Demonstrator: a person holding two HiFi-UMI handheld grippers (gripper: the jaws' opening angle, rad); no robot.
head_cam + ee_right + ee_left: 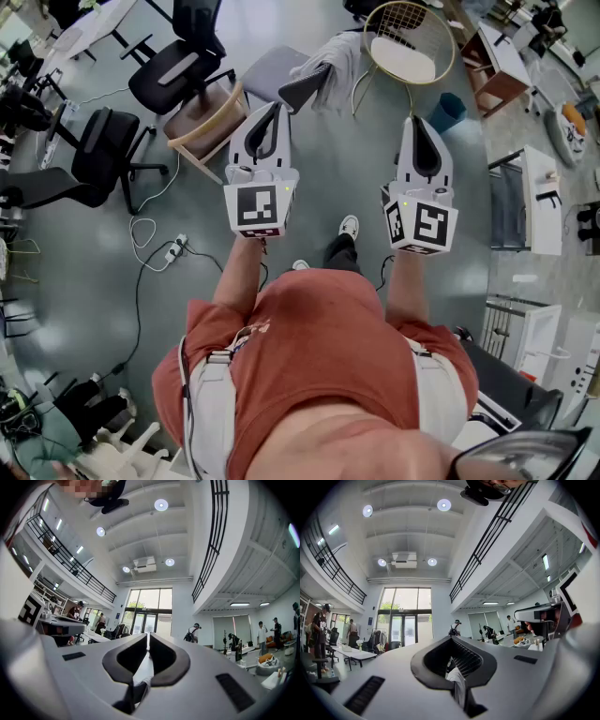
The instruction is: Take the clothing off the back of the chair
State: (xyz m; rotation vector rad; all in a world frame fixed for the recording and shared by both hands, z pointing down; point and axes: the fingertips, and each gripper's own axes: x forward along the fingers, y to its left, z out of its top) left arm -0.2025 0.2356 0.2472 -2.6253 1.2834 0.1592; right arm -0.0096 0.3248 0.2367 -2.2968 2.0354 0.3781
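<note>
the white garment [336, 58] drapes over the chair [267, 70] back, ahead of and below both jaws. the left gripper [273, 107] is nearer than the right gripper [418, 124]. both jaws are pressed together, empty.

The person wears a rust-red short-sleeved T-shirt [319, 337], white straps [214, 412], black trousers [339, 251] and white shoes [349, 225]. The left gripper [274, 108] and the right gripper [418, 122] are pale grey, each with a black-and-white marker cube [258, 208].

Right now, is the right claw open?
No, in the right gripper view the right claw has its two jaws pressed together along their length.
</note>
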